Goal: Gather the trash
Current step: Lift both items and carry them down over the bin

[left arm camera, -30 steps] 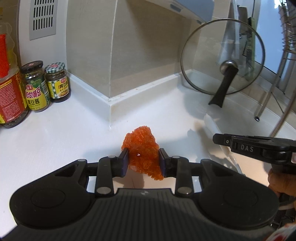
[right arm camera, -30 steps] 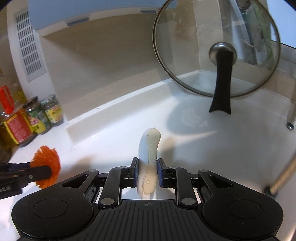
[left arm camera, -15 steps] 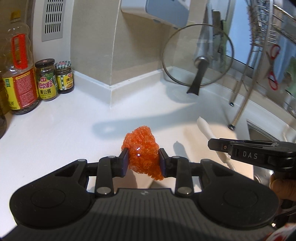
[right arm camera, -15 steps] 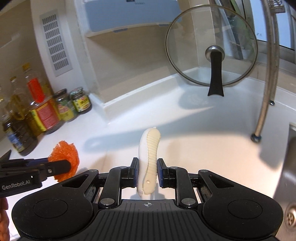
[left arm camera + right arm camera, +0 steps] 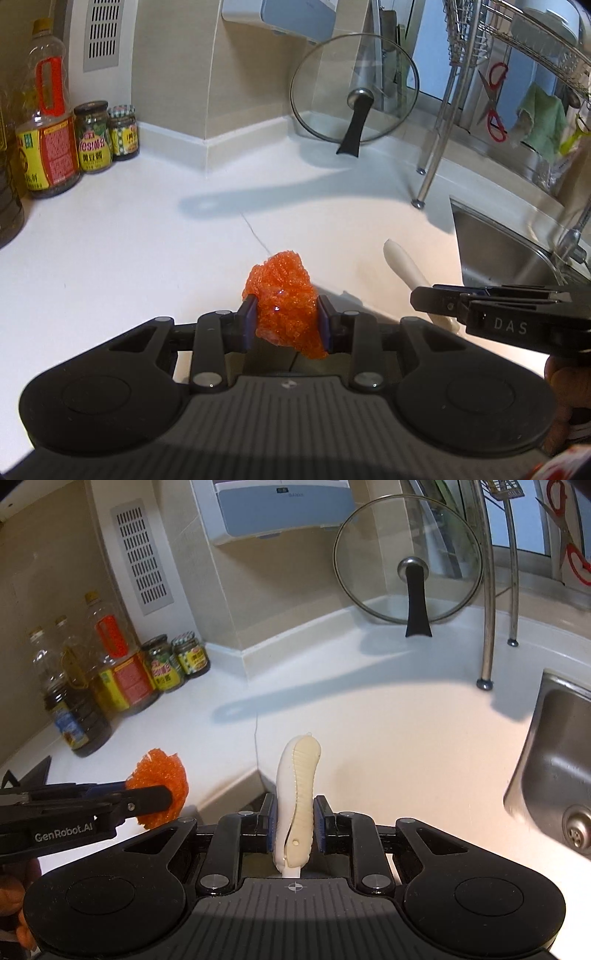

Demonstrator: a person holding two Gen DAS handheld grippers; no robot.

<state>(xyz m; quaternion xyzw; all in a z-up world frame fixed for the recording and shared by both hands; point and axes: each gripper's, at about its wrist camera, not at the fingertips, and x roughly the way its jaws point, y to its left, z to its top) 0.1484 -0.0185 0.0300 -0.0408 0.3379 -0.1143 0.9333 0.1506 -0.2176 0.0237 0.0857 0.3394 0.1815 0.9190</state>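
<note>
Both pairs of fingers are clamping trash. On the left gripper (image 5: 284,326) the pads are pressing from two sides on an orange mesh ball (image 5: 285,301), and on the right gripper (image 5: 294,825) they are closing on a cream ribbed handle piece (image 5: 298,797), which is standing almost upright between them. Both things are hanging in the air above the front edge of the white countertop (image 5: 147,240), not touching it.

The mesh ball is looking very light and soft; it is squeezing in under the pads, so I judge a grip through its middle is safest. The cream piece is looking stiff, smooth and maybe slippery; it is held at its lower part, so it may swing or slide.

Near the right side the steel sink (image 5: 554,746) is opening with a sharp rim, and the rack leg (image 5: 487,627) is standing just behind it. A glass lid (image 5: 408,563) is leaning at the back wall, and the sauce jars (image 5: 107,136) are standing far left. The middle of the counter is giving free room.
</note>
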